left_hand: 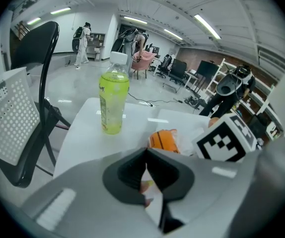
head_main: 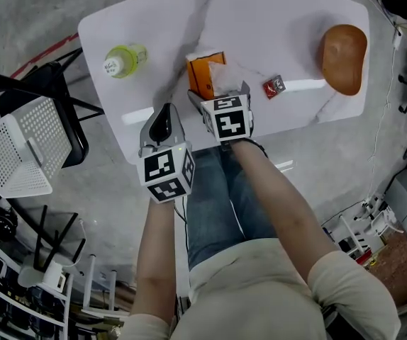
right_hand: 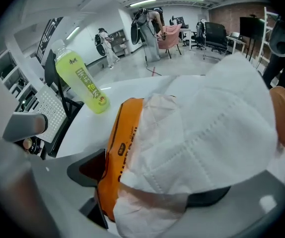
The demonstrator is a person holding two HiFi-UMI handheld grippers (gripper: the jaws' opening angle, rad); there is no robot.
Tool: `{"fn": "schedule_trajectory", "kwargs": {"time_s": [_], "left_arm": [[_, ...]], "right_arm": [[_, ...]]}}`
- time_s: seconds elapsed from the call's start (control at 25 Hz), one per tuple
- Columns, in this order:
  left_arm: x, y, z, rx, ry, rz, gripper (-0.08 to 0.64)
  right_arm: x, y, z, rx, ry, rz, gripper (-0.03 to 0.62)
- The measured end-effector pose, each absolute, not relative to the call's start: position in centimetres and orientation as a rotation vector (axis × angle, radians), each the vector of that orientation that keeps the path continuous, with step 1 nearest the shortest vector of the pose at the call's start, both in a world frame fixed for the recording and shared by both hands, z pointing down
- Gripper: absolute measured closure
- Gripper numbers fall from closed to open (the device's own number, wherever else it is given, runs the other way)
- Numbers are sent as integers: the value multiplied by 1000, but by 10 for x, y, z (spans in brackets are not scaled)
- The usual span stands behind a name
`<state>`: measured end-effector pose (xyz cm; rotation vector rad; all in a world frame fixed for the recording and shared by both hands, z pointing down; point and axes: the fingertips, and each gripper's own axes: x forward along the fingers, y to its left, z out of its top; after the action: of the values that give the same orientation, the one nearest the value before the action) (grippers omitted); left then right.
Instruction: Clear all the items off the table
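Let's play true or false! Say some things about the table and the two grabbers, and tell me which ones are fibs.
1. The green bottle stands upright on the table. True.
2. The left gripper has its jaws wide apart. False: the left gripper's jaws are together, holding nothing.
3. The orange tissue pack sits between the jaws of the right gripper. True.
4. The small red packet lies on top of the bottle. False: the packet lies on the table, right of the tissue pack in the head view.
5. The brown oval thing is right beside the bottle. False: it is at the opposite end of the table.
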<state>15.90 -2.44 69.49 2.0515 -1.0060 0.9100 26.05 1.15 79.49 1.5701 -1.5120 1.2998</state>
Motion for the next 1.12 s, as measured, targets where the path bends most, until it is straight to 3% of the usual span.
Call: {"fn": "schedule_trajectory", "kwargs": {"time_s": [0.2,0.52,1.12], "left_arm": [[158,-22,694,2044,-1008,902,551],[157,-17,686,2051,-1012,895,551],[161,-1,629,2089,-1093,849,551]], "right_arm": [[264,14,798,1561,-1482,1309,117],[268,17,792,1534,-1466,1277,301],[265,19,717,1548,-1594,1205,310]]}}
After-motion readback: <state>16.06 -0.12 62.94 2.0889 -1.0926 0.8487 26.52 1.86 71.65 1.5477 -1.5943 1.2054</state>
